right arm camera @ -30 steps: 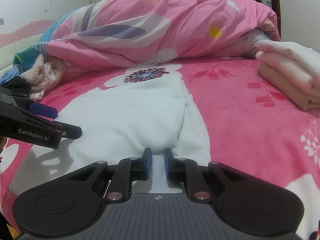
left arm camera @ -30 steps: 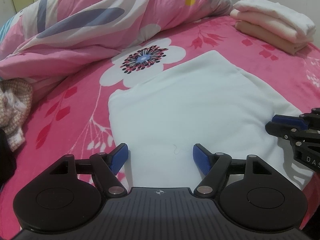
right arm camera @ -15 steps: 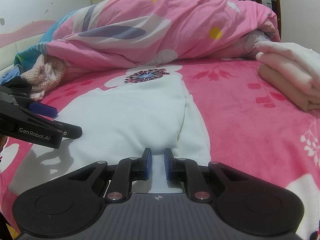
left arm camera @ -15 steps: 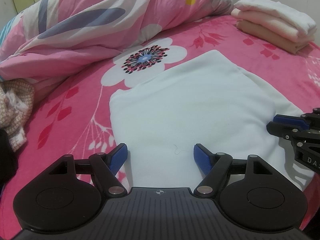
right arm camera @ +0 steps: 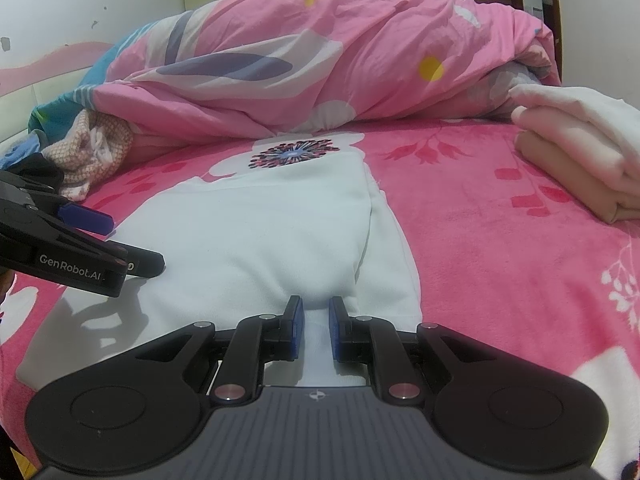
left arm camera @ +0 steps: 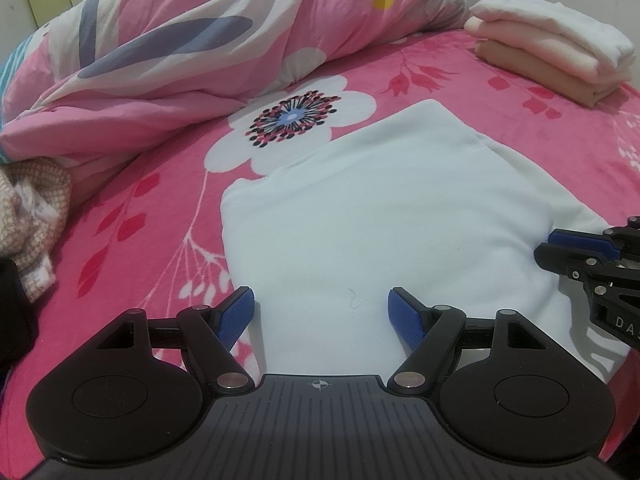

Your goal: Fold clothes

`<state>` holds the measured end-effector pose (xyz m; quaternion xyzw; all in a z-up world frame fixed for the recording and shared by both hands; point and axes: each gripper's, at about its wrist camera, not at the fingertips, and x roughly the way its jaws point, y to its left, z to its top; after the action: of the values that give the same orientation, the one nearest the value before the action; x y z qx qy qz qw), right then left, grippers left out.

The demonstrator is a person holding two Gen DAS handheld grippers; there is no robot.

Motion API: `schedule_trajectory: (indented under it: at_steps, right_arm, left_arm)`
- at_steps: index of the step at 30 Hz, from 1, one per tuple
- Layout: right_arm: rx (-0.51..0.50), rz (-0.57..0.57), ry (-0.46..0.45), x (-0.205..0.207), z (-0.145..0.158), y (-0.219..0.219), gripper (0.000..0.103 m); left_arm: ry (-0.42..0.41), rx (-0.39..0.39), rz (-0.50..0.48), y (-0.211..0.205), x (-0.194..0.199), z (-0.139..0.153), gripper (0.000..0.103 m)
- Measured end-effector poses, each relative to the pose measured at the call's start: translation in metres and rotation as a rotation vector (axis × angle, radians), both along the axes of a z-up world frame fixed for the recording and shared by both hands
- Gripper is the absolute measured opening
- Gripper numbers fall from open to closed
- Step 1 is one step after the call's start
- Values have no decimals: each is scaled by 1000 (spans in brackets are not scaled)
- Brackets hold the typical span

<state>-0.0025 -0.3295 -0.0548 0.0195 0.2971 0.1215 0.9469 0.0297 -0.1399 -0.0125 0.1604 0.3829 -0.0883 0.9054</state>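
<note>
Bed with a pink flowered sheet [left arm camera: 132, 208]; a bunched pink quilt [left arm camera: 192, 40] lies along the far side.

Left wrist view: a white garment [left arm camera: 384, 216], partly folded, lies flat mid-bed. Left gripper [left arm camera: 320, 312] is over its near edge, jaws spread wide, nothing between the pads. Right gripper [left arm camera: 576, 248] enters at the right edge, at the garment's right side. A stack of folded clothes [left arm camera: 548, 44] sits far right. A knit cloth [left arm camera: 28, 216] lies at the left.

Right wrist view: right gripper [right arm camera: 316, 320] has its jaws drawn close, pinching a raised fold of the garment's near edge. Left gripper [right arm camera: 96, 236] shows at the left, over the garment's left side.
</note>
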Motion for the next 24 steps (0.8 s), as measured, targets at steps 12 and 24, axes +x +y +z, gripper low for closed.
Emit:
schedule_trajectory:
  at_steps: [12,24]
  right_arm:
    - [5,-1,-4,0,-1,-1,14]
    - [11,-2,-7,0,-1,-2,14]
  left_arm:
    - [-4,7,4,-1,-1,0,75]
    - [-10,15,7,-2,-2,0,75]
